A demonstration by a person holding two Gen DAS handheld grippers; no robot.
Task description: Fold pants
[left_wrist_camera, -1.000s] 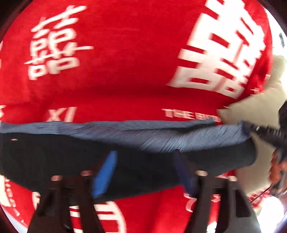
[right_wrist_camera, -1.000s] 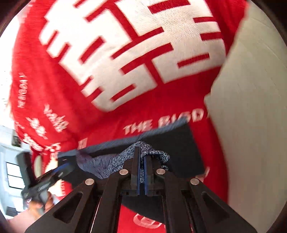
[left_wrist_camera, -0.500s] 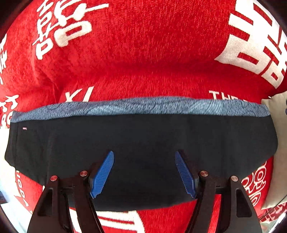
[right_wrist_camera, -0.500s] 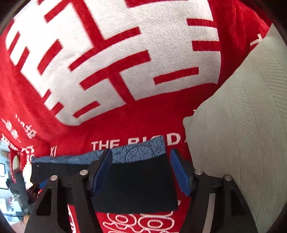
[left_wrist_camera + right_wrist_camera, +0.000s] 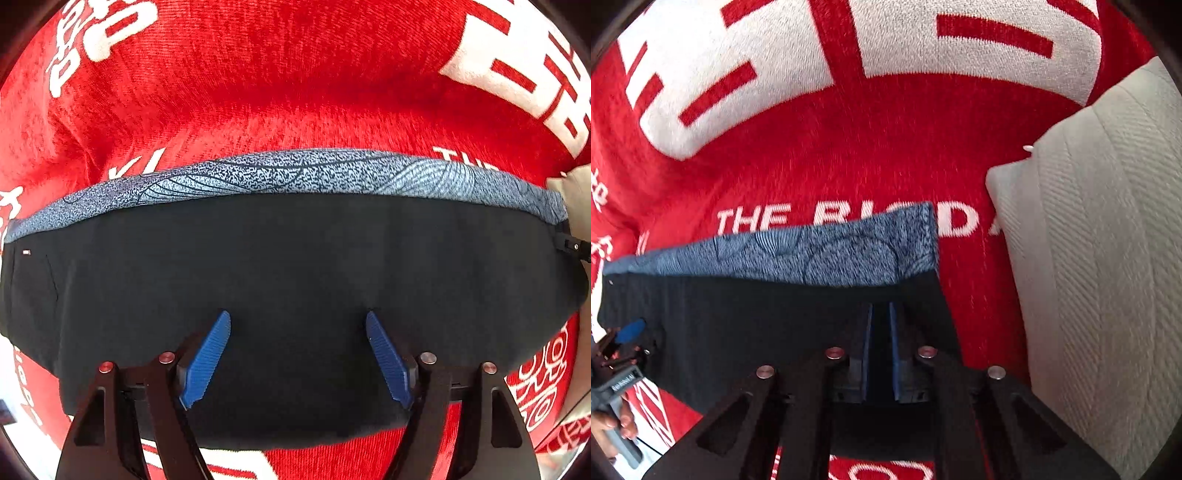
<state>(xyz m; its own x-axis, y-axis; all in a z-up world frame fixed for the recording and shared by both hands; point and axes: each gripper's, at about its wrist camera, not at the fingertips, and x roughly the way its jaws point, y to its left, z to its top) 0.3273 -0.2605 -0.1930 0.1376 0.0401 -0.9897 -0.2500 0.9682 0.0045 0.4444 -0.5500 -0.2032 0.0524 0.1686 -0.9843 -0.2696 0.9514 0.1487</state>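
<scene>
Left gripper (image 5: 298, 321) hangs over the middle of the dark pants (image 5: 295, 280) with its blue pads (image 5: 207, 354) spread wide and nothing between them; right gripper (image 5: 881, 314) sits over the right end of the same garment with its pads drawn nearly together, a narrow slot between them, and whether cloth is pinched there cannot be told from the wrist view. Pants lie flat as a long folded band across the red blanket (image 5: 295, 92), the patterned blue-grey waistband (image 5: 303, 173) along the far side, the right end close to the grey pillow (image 5: 1108, 258) but apart from it. Judgement: the lengthwise fold appears laid and the next fold is end over end. To do it well, each tool should take a corner of one short end through all layers, lift only enough to clear, carry it squarely over the opposite end with edges matched, then release together. Risk: gripping a single layer would drag the fold open
</scene>
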